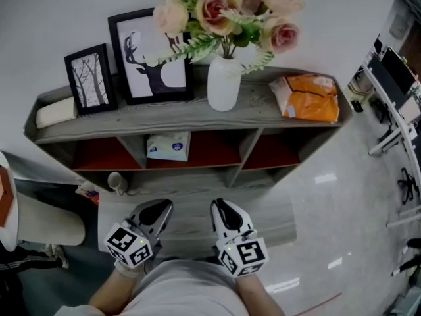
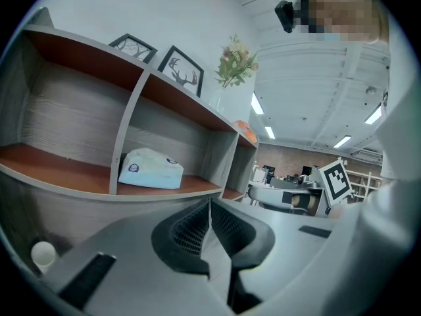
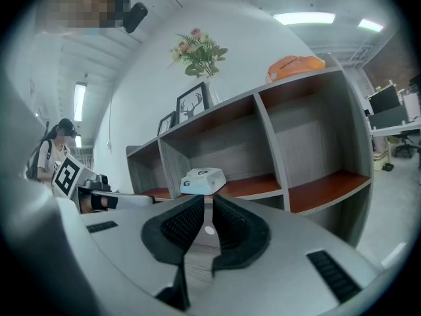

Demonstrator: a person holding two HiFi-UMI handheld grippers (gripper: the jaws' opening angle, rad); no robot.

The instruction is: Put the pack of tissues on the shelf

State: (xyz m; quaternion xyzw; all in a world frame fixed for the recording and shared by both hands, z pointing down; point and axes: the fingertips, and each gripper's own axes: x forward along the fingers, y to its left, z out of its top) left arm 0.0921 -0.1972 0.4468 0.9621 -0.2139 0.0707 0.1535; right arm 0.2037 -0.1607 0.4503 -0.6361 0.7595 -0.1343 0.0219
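left claw, right claw: empty | pack of tissues: shelf, well apart

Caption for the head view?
Tissue pack lies in middle compartment of the shelf; left claw and right claw hang empty before it.

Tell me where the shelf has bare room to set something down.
Bare: the left compartment and right compartment, flanking the tissue pack in the middle one. The shelf top is crowded: picture frames, vase, orange bag, with one gap between vase and bag.
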